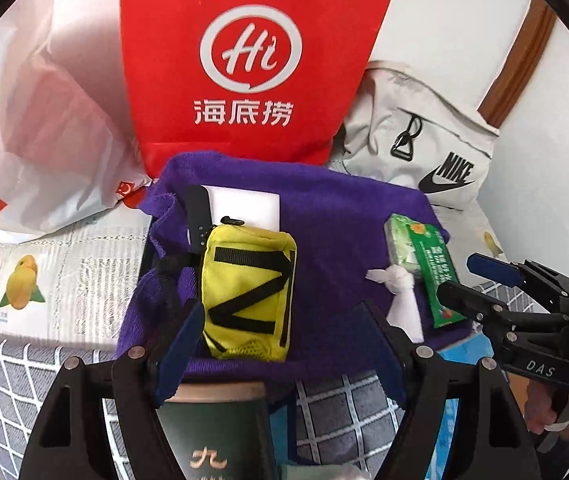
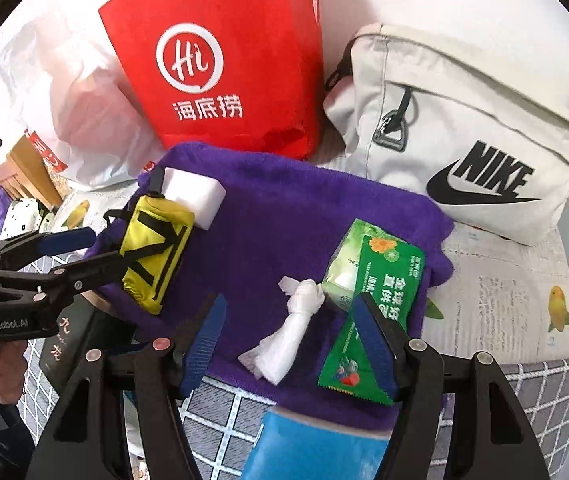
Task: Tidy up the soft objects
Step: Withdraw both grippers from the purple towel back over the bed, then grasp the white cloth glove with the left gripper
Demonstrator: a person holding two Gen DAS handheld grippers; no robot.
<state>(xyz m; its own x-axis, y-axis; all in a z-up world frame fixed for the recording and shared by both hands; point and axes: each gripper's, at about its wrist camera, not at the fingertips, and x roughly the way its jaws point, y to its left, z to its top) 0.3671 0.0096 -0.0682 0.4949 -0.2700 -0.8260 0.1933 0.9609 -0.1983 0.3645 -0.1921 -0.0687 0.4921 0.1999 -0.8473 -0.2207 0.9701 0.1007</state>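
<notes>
Each hand-held gripper (image 1: 280, 344) is black with round silver screw heads and ribbed blue finger pads (image 2: 372, 344). White lettering marks both bodies: "DAS" on one, "GenRobot.AI" on the other.

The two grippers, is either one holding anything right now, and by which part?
Nothing is held. The left gripper is open above the yellow pouch; the right gripper is open over the white knotted cloth, pads touching neither.

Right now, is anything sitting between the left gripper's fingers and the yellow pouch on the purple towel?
Nothing visible blocks it. The left gripper is open, and the yellow pouch lies between its fingers on the purple towel. The white sponge block sits behind the pouch, not in front.
</notes>
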